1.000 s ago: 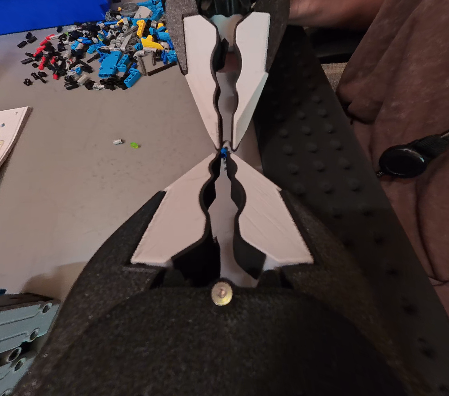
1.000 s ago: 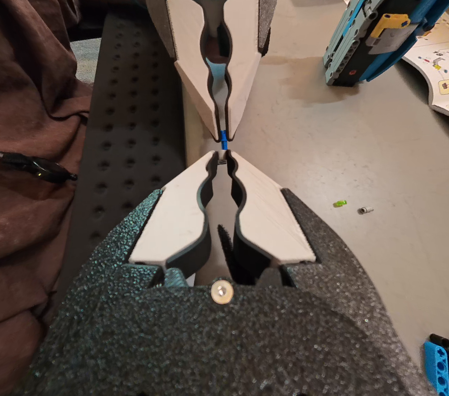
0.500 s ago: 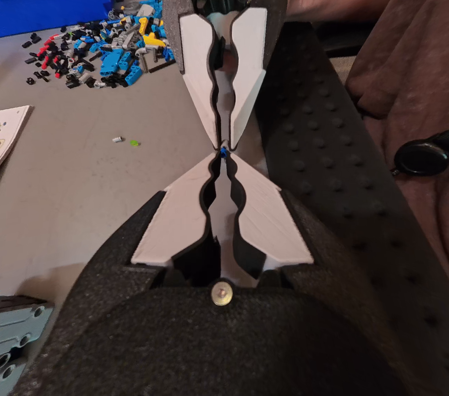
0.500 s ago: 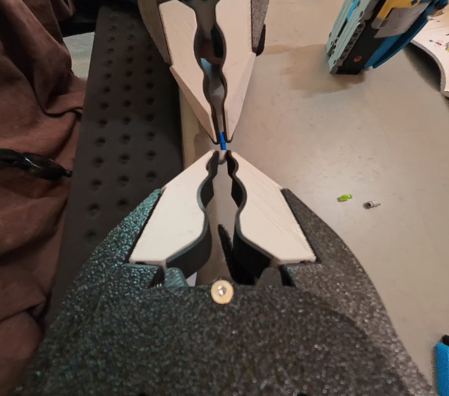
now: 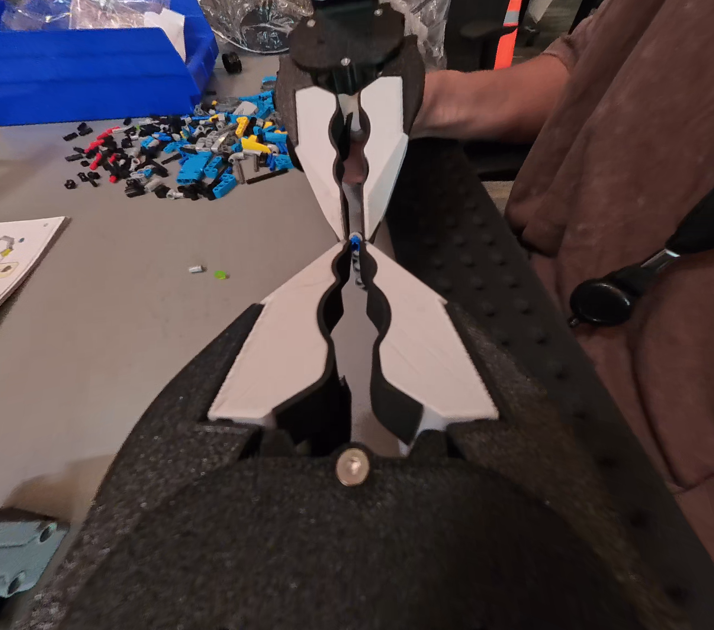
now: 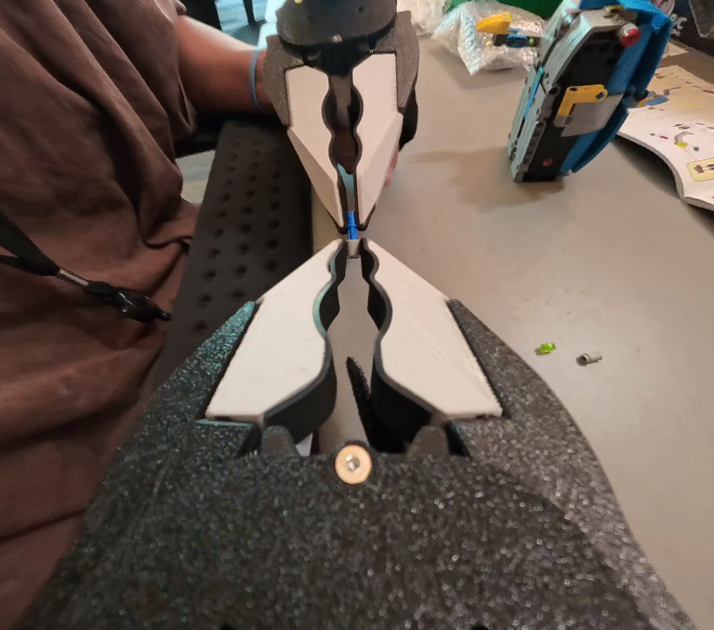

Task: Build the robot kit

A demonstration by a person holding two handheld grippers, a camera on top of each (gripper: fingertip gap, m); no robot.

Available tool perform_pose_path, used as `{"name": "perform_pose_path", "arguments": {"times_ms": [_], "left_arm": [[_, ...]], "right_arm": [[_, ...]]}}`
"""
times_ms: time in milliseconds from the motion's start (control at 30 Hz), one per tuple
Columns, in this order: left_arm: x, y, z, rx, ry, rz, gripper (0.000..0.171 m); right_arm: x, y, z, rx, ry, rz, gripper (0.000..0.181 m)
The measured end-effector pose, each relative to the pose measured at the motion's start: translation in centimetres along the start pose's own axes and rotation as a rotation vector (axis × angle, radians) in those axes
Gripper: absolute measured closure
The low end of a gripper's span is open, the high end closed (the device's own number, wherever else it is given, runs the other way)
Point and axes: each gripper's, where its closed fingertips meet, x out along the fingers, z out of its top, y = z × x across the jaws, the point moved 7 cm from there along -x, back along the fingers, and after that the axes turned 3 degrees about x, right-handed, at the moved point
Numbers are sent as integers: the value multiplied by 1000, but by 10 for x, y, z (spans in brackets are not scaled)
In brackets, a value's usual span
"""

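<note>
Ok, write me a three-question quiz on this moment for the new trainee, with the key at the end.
1. True or false: the right gripper, shut on a small grey piece, faces the left gripper tip to tip.
2. What does the left gripper pinch? A) a blue pin B) a yellow wheel C) a red cord
3. Fill in: the pile of loose bricks on the grey table lies in front of the blue ____.

Key: 1 true; 2 A; 3 bin.
</note>
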Motion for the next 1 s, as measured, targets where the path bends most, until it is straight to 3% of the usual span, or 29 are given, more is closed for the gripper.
{"name": "perform_pose_path", "arguments": {"times_ms": [100,267,500,667,1000], "left_arm": [[2,1,-6,13,47,17,168],[1,2,-3,-4,15,37,168],[6,-3,-7,74,105,49,168],[13,-8,-16,158,237,60,167],[11,1,-19,105,190,87,168]], "right_arm": [[5,0,-5,-41,60,-56,174],[2,1,2,-67,51,-106,175],[6,5,-3,-102,152,-133,176],[16,8,-11,-149,249,-149,175],[18,-3,-13,-109,205,-175,173]]}}
